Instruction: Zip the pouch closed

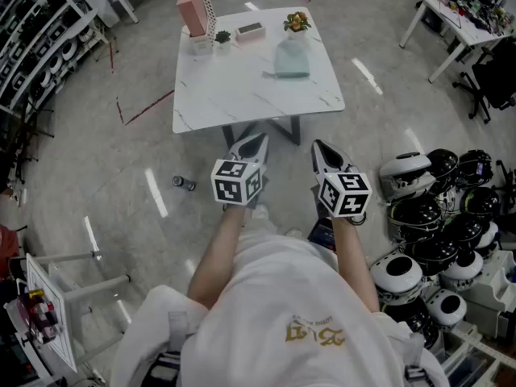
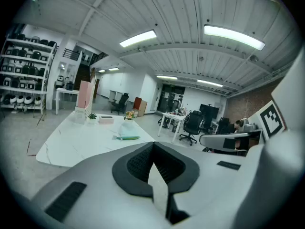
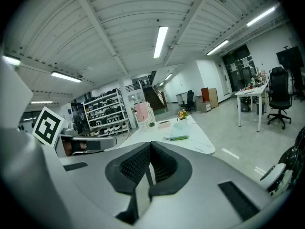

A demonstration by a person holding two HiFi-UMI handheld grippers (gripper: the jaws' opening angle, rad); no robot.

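Observation:
The pouch is pale and see-through with a green strip along its near edge. It lies flat on the right side of the white marble-look table, and it also shows far off in the left gripper view and in the right gripper view. Both grippers hang in the air short of the table's near edge. My left gripper is shut with nothing in it, its jaws meeting at a point. My right gripper is likewise shut and empty. Neither touches the pouch.
At the table's back stand a pink box, a small plant, a flat tray and a flower pot. Several helmets crowd the floor at right. A can lies on the floor at left. Shelving lines the far left.

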